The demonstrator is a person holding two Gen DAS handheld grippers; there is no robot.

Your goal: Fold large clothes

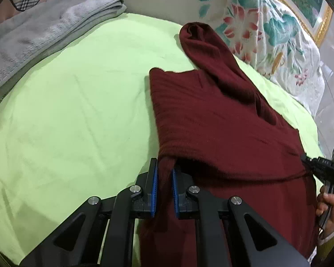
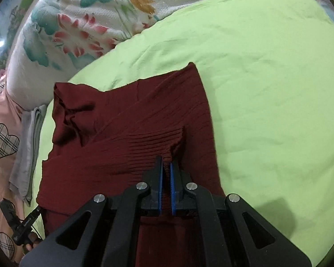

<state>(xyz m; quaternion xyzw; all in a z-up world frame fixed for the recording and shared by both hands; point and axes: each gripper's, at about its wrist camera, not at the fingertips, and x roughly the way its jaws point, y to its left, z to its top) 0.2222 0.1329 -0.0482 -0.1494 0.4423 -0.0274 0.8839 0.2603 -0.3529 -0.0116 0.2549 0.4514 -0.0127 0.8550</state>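
Observation:
A dark red knit sweater (image 1: 211,120) lies partly folded on a light green bed sheet (image 1: 78,111), one sleeve laid across its body. My left gripper (image 1: 164,166) is shut on a bunched fold at the sweater's near left edge. My right gripper (image 2: 166,162) is shut on a pinch of the same sweater (image 2: 133,133) at its near edge. The right gripper also shows at the right edge of the left wrist view (image 1: 309,162), holding the sweater's other corner. The left gripper shows at the lower left of the right wrist view (image 2: 36,211).
A folded grey fleece blanket (image 1: 40,33) lies at the far left of the bed. A floral quilt (image 1: 267,29) is piled along the far side, also in the right wrist view (image 2: 78,22). A pink pillow with plaid hearts (image 2: 2,138) lies at the left.

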